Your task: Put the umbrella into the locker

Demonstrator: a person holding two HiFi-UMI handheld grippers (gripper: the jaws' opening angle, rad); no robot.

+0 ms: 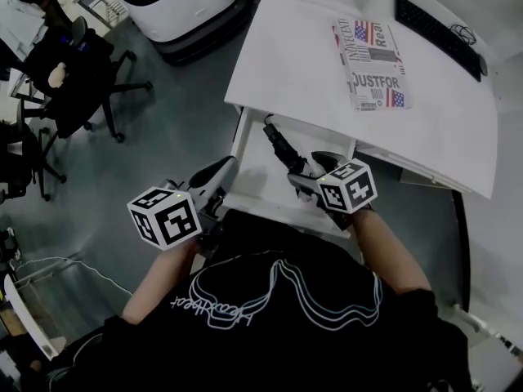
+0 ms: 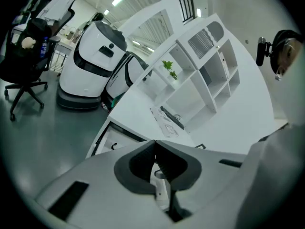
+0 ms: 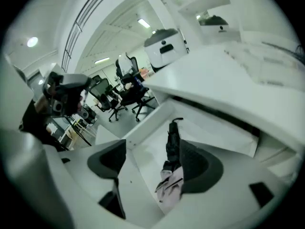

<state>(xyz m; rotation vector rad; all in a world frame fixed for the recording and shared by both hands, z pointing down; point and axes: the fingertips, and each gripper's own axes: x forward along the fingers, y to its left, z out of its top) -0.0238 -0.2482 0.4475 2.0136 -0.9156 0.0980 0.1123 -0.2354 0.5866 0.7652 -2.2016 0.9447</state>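
The white surface (image 1: 310,55) overhangs the open white locker (image 1: 260,180), a drawer-like compartment below its edge. The folded dark umbrella (image 3: 172,137) lies inside the locker. The right tongs (image 3: 153,149) hover above it, standing apart and gripping nothing. The left tongs (image 2: 154,146) are pressed together, empty.

locker drawer (image 1: 255,178): open from above | desk top (image 1: 294,55): overhangs its far end | umbrella (image 1: 279,144): lies lengthwise inside
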